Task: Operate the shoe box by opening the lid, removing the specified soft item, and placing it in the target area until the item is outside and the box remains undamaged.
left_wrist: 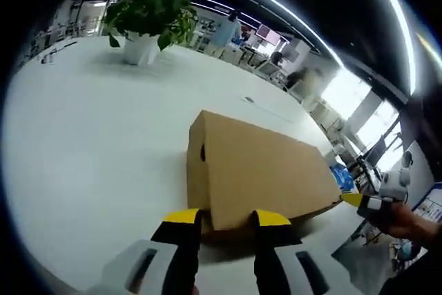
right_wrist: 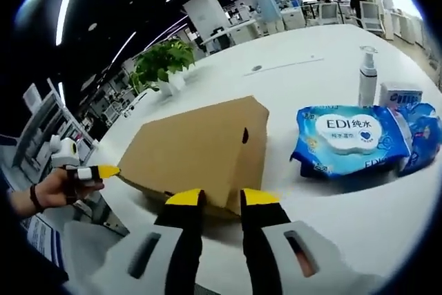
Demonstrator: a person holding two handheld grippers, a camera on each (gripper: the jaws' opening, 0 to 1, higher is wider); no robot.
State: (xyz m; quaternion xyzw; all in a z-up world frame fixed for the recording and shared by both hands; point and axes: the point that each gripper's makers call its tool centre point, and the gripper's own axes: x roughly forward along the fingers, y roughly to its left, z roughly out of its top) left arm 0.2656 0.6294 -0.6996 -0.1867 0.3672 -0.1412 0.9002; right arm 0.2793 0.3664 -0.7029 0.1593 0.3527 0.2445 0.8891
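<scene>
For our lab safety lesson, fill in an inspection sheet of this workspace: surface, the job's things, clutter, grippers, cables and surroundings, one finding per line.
Surface: white table, broad and bare near the box.
Job's things: brown cardboard shoe box, lid closed; the soft item inside cannot be seen.
Clutter: blue wet wipes pack, a pump bottle and a small carton beside the box; potted plant farther back.
Grippers: left gripper and right gripper each sit at an edge of the box, jaws apart; whether they touch the lid is unclear.
Cables: nothing seen.
Surroundings: open office with desks, ceiling light strips, people in the background.
</scene>
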